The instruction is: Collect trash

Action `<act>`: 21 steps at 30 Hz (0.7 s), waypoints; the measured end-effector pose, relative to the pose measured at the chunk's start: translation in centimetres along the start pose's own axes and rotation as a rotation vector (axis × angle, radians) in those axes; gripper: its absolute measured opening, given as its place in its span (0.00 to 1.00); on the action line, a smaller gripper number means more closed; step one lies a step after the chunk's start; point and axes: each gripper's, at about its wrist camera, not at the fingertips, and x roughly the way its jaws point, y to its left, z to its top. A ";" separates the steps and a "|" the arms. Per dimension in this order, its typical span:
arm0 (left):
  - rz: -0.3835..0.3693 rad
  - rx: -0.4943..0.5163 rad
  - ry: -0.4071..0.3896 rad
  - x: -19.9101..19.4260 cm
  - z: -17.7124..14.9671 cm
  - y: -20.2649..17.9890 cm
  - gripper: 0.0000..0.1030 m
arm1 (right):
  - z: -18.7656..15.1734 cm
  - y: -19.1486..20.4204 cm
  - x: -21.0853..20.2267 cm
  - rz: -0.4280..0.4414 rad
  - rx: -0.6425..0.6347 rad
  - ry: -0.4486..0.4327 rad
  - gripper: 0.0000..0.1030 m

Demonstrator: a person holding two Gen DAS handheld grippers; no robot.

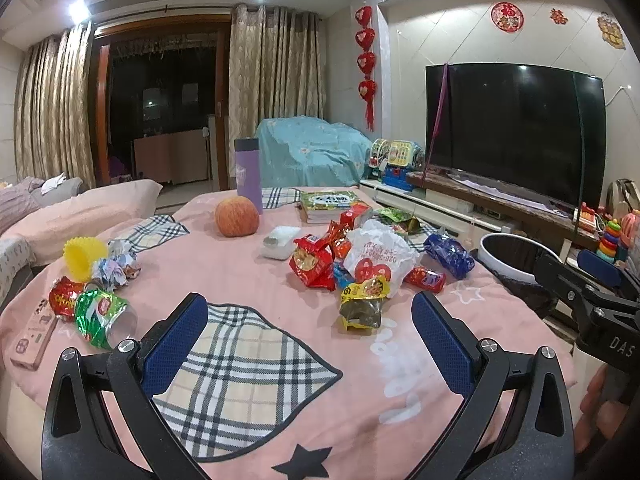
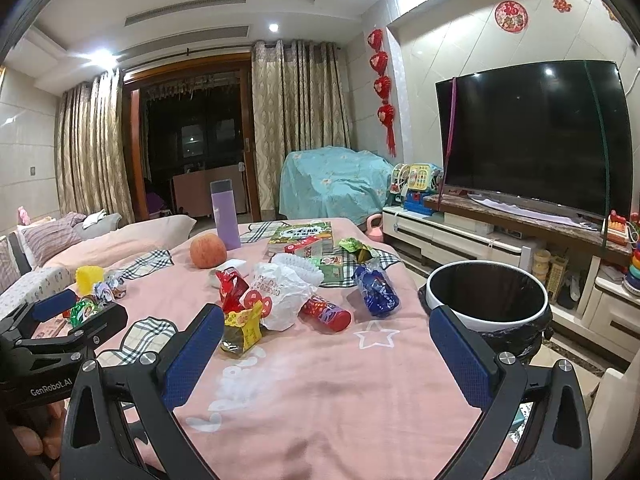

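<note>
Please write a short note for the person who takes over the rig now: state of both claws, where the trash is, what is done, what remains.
Left claw: open, holding nothing.
Right claw: open, holding nothing.
Trash: main pile at table centre, with crumpled white plastic bag, yellow foil packet, blue foil wrapper; green foil wrapper at the left edge.
White-rimmed, black-lined bin stands right of the table; any contents are not visible.
Done: nothing evident.
Left: all wrappers.

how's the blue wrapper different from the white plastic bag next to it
The blue wrapper is glossy, dark blue and rolled into a tube; the white plastic bag is matte, crumpled and printed in red. The wrapper lies alone nearer the trash bin; the bag sits among other wrappers. Both lie on the pink cloth, held by neither claw.
</note>
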 end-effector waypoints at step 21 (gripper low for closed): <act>-0.062 -0.001 0.168 7.2 0.4 0.2 1.00 | 0.3 -1.6 5.6 0.073 0.015 0.139 1.00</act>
